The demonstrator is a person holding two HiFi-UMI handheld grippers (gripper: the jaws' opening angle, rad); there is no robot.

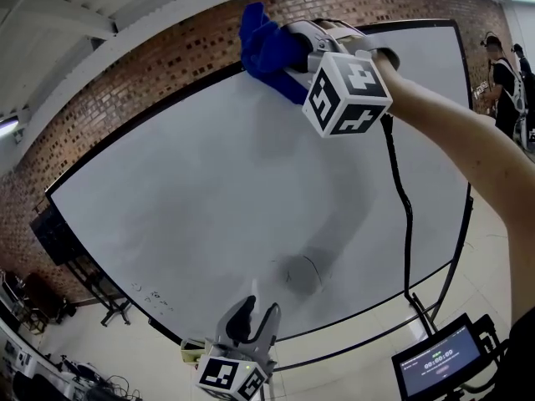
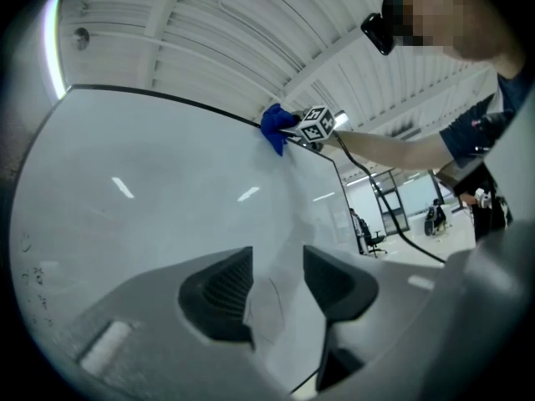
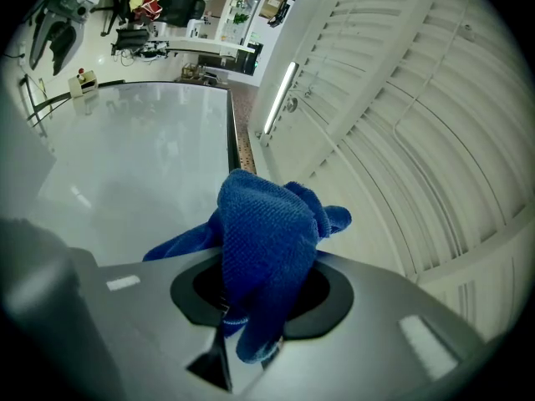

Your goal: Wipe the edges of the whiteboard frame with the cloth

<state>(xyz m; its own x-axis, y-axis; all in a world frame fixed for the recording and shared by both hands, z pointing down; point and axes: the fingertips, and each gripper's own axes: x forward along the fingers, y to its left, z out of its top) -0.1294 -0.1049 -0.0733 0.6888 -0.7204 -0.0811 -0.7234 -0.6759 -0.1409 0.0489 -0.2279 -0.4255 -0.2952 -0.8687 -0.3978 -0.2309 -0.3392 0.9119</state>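
One blue cloth (image 1: 266,47) is the whole tool here: a soft, light, woven rag bunched into a wad at the upper middle of the head view, where it sits against the top edge of the whiteboard frame (image 3: 232,132). It looks limp and easily squashed, so it should fold around the thin black rim rather than slide off, and a pinch through the thick middle of the wad, with loose folds left ahead of the jaws, seems the best hold. The right gripper (image 3: 259,295) has it that way now, its jaws closed onto the bundle with one flap hanging below and the bulk puffing out in front. The marker cube (image 1: 347,93) and the person's arm (image 1: 468,140) trail off toward the right of the frame. Below spreads the whiteboard (image 1: 209,199), pale and glossy, backed by a brick wall (image 1: 125,82). At the bottom middle, the left gripper (image 1: 253,320) points at the board's lower part with its jaws partly apart and nothing between them; whether it touches the surface cannot be told.
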